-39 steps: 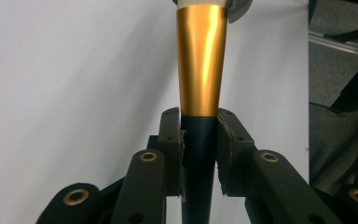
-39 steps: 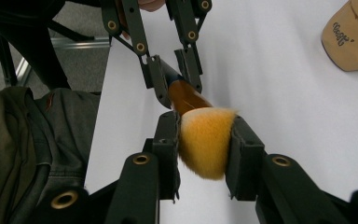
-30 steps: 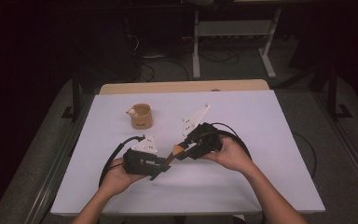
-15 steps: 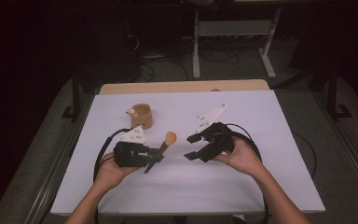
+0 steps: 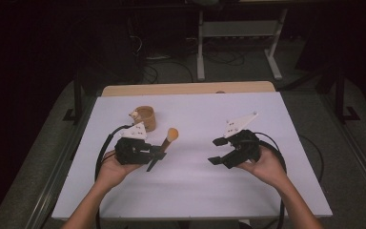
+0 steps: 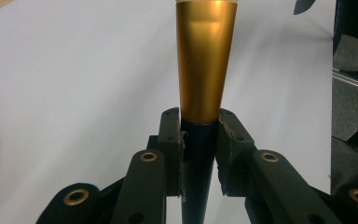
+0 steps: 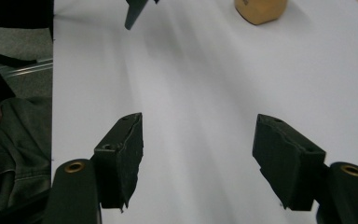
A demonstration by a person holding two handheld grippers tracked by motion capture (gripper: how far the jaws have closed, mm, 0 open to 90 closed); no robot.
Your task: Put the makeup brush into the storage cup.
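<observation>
Gripping a brush (image 5: pixel 164 144) by its dark handle, the left gripper (image 5: pixel 153 155) has jaws clamped; gold ferrule and bristle head jut beyond its tips. Right gripper (image 5: pixel 218 151): jaws just opening, nothing between them, well apart from the brush. Cup (image 5: pixel 145 118) beyond the left gripper, on the table (image 5: pixel 267 200).

Lab: white table (image 5: pixel 267 191), floor cables (image 5: pixel 219 59)

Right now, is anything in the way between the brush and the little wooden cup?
Nothing visible is. The left gripper is shut on the makeup brush, whose head points up and away. The round wooden holder stands just beyond it on the white tabletop, with bare surface between. The right gripper, open, is off to the other side.
</observation>
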